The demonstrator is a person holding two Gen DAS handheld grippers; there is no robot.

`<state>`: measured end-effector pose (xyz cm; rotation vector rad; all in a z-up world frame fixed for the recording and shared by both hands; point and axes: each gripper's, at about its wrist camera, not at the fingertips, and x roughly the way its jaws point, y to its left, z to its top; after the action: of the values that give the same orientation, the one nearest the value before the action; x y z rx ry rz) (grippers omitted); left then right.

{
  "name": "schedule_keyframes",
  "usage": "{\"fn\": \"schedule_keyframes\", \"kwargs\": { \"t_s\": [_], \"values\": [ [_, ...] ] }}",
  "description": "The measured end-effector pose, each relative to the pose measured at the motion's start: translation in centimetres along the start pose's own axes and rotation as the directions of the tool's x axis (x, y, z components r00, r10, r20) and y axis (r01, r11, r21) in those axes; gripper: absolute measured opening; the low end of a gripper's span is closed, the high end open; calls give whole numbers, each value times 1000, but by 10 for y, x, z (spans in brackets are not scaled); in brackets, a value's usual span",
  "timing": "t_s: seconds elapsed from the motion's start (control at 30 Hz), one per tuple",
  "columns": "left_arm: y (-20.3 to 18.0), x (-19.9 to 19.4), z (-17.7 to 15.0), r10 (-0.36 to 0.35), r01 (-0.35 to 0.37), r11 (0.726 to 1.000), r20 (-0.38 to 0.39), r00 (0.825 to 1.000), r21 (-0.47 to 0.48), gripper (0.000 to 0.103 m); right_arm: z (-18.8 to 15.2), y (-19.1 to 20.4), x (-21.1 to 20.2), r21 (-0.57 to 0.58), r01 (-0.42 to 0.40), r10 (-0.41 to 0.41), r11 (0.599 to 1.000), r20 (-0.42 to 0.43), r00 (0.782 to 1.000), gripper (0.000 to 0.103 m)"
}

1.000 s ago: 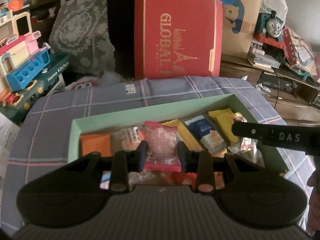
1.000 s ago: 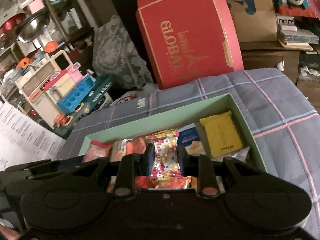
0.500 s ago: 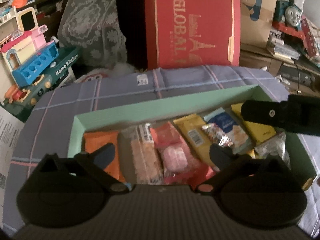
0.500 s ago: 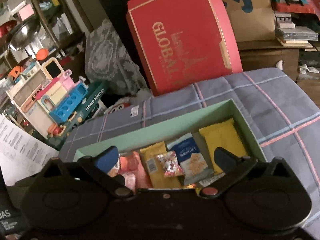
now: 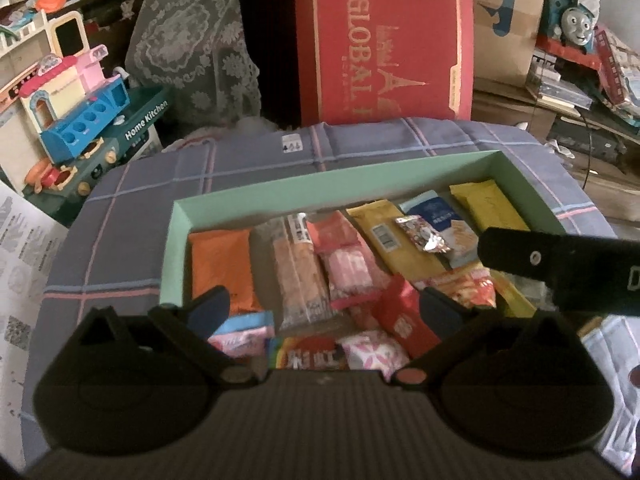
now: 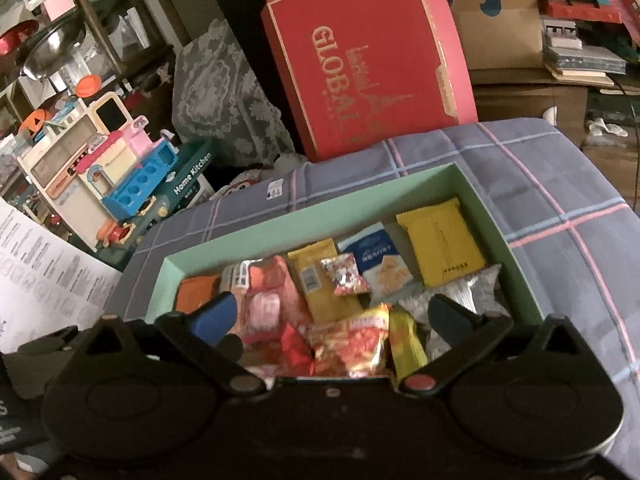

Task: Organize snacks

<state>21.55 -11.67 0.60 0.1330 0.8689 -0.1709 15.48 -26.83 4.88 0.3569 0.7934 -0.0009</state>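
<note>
A shallow mint-green box (image 5: 320, 184) (image 6: 280, 232) lies on a plaid cloth and holds several snack packets. A pink packet (image 5: 348, 272) (image 6: 264, 312) lies in its middle. A small shiny candy packet (image 5: 420, 234) (image 6: 344, 274) lies on a yellow bar. An orange packet (image 5: 222, 264) lies at the left end, a yellow packet (image 5: 490, 206) (image 6: 440, 240) at the right end. My left gripper (image 5: 320, 312) is open and empty above the box's near side. My right gripper (image 6: 328, 316) is open and empty above the near side too; its black body (image 5: 560, 268) shows in the left wrist view.
A red "GLOBAL" box (image 5: 384, 40) (image 6: 368, 56) stands upright behind the cloth. A toy kitchen (image 5: 80, 96) (image 6: 112, 168) is at the back left, a toy train (image 5: 572, 28) and a cardboard box at the back right. Printed paper (image 6: 40, 272) lies at the left.
Both grippers have opened. The left let go of the pink packet and the right let go of the shiny candy packet; both now lie in the box. Both grippers drew back.
</note>
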Motion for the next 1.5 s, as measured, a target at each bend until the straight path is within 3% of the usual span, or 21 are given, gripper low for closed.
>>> {"fn": "schedule_keyframes", "kwargs": {
  "t_s": [0.37,0.73,0.97,1.1,1.33,1.5],
  "values": [
    [0,-65,-33,-19,19,1000,46,999,5,103,-26,4,-65,2,-21,21,1000,26,999,103],
    [30,-105,-90,-15,17,998,19,1000,-66,103,-58,7,-107,-51,-23,23,998,-1,1000,103],
    [50,-114,-117,-3,1,994,-15,1000,-110,103,-80,9,-122,-100,2,-1,995,3,1000,103],
    [57,-115,-128,38,-40,993,-22,999,-107,103,-92,4,-118,-95,16,-20,995,-43,999,103],
    [68,-108,-143,45,-54,989,-67,997,-139,103,-115,1,-112,-126,93,-103,988,-77,992,103],
    [70,-103,-149,39,-52,988,-89,995,-144,103,-122,-4,-107,-116,98,-112,988,-115,987,103]
  ]
}}
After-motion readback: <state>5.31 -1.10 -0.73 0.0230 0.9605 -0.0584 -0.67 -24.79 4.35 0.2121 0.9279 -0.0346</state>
